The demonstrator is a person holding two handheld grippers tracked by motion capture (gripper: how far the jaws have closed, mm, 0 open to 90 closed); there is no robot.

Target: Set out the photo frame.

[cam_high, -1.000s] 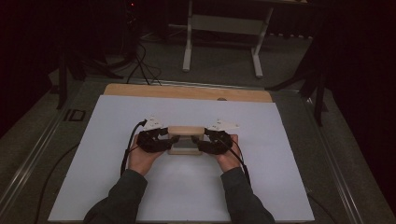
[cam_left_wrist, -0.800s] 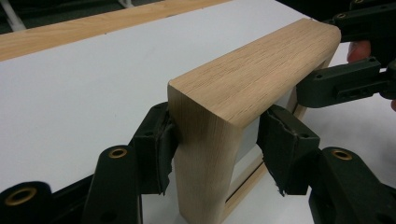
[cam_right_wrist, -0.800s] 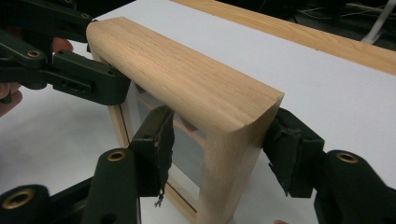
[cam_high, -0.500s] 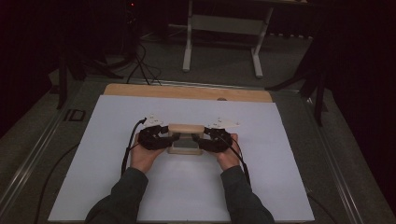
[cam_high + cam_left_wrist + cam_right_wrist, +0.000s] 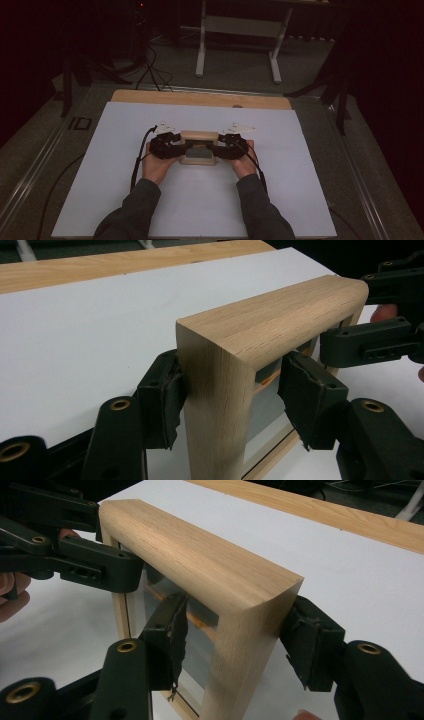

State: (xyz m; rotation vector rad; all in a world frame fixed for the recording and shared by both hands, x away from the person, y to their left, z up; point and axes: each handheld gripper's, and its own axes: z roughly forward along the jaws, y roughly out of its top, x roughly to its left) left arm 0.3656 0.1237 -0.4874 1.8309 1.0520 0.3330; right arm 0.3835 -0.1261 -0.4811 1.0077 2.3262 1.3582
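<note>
A person is standing a wooden frame point(image 5: 199, 147) upright at the middle of the white table point(image 5: 300, 200), the left gripper point(image 5: 172, 148) straddling its left end and the right gripper point(image 5: 224, 149) its right end. The left jaws have just been opening; both pairs are sitting wide, pads barely off the wood.

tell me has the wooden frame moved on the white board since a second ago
No. In the high view the wooden frame sits at the same spot relative to the wooden strip along the white board's far edge.
</note>
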